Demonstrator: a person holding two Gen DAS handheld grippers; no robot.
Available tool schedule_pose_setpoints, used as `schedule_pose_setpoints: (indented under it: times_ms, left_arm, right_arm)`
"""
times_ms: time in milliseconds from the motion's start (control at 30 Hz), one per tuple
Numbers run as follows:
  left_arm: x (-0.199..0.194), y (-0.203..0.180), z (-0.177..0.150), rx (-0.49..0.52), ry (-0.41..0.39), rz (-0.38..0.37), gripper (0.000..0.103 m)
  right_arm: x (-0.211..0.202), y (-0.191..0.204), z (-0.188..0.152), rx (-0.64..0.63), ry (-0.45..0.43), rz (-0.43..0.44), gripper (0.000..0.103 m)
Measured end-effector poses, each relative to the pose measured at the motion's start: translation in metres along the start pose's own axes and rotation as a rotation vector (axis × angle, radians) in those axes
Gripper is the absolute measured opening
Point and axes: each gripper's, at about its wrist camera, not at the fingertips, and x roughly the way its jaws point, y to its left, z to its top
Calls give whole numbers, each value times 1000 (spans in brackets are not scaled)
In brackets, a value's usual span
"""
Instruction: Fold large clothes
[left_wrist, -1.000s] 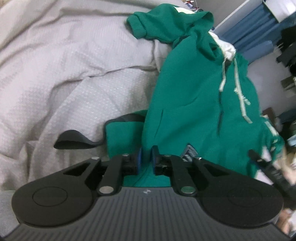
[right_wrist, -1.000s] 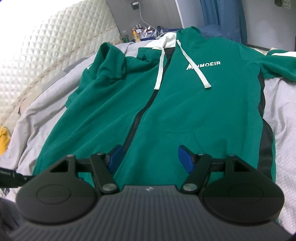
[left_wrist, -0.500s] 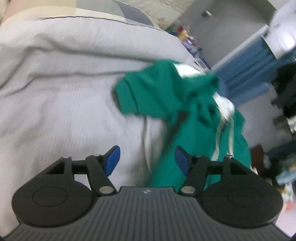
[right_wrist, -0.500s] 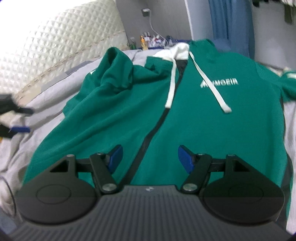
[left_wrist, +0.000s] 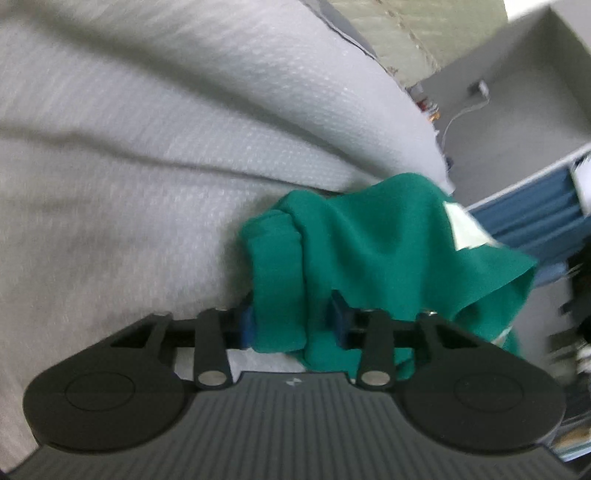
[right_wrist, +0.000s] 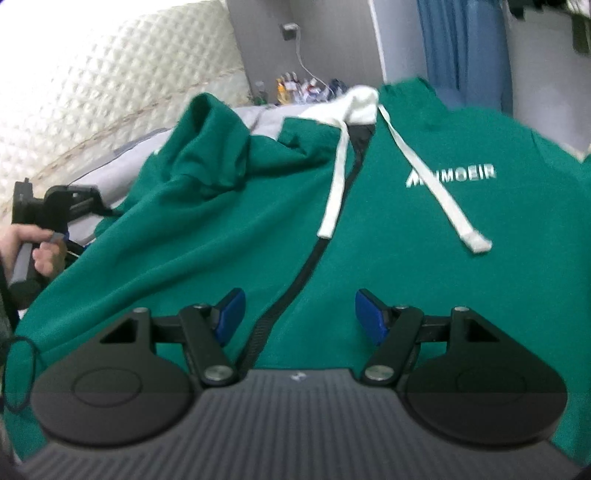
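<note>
The green hoodie (right_wrist: 388, 258) you are folding lies spread front-up on the bed (left_wrist: 147, 147), zip closed, its white drawstrings (right_wrist: 334, 188) trailing over the chest and one sleeve (left_wrist: 369, 251) bunched up beside the body. Judge it a soft, fairly thick fleece: light enough for one gripper to lift a part, but limp, so whatever you raise will sag and drag the rest along, and it should not slip from rubber pads. Take it at the firmer places, the ribbed cuff (left_wrist: 277, 295), the hem or the shoulder seam, rather than mid-panel, where you would likely pinch up several layers. Your left gripper (left_wrist: 291, 325) has the cuff end of the sleeve between its jaws, which stand partly apart with the cloth filling the gap; whether they are actually pressing it, you cannot tell from the blurred view. Your right gripper (right_wrist: 297, 317) hovers over the lower front near the zip (right_wrist: 295, 280), jaws wide apart and holding nothing. Beyond the bed stand the quilted headboard (right_wrist: 110, 92) and blue curtains (right_wrist: 461, 51).
</note>
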Motion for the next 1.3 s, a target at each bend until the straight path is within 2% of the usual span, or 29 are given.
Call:
schedule_pose_setpoints:
  times_ms: [33, 67, 100, 200, 300, 367, 467, 567, 700, 767, 833, 1000, 1167, 1200, 1233, 1267, 1300]
  left_arm:
    - [-4, -4, 3, 22, -12, 16, 22]
    - [-12, -9, 8, 42, -35, 24, 15]
    - [-18, -13, 13, 62, -56, 32, 13]
    - [-53, -33, 39, 164, -160, 73, 11]
    - [-91, -51, 79, 199, -244, 95, 8]
    - [-118, -70, 110, 237, -330, 103, 7]
    - [-158, -105, 152, 329, -503, 142, 7]
    - [-186, -129, 200, 332, -634, 198, 6]
    - [-184, -134, 247, 313, -715, 289, 6]
    - [-161, -127, 263, 315, -718, 332, 5]
    - [-133, -109, 271, 329, -701, 420, 5]
    - [-68, -58, 275, 301, -600, 520, 5]
    - [-42, -26, 257, 312, -534, 516, 6]
    - [-42, -24, 253, 318, -532, 517, 9]
    - [-42, -21, 254, 324, -524, 513, 23]
    - [-45, -21, 252, 333, -511, 509, 33]
    - [-49, -22, 249, 341, -501, 512, 50]
  right_arm:
    - [3, -2, 1, 15, 8, -1, 69]
    - [4, -3, 1, 16, 12, -7, 69]
    - [4, -2, 1, 12, 18, -21, 69]
    - [1, 2, -1, 12, 17, -16, 69]
    - [-3, 6, -5, -9, 16, -24, 69]
    - [-7, 6, -5, 2, 17, -14, 69]
    - [-10, 7, -3, 4, 2, -21, 69]
    - [-9, 9, -2, -2, -13, -33, 69]
    - [-1, 7, 2, -9, -19, -50, 69]
    - [5, 6, 3, -7, -21, -54, 69]
    - [11, 5, 4, -7, -22, -61, 69]
    - [24, 4, 10, 0, -42, -72, 69]
    - [35, -4, 15, 32, -40, -84, 69]
    - [36, -5, 14, 38, -34, -86, 69]
    - [38, -5, 13, 43, -28, -87, 69]
    - [38, -5, 14, 45, -26, -88, 69]
    - [38, -4, 14, 43, -29, -88, 69]
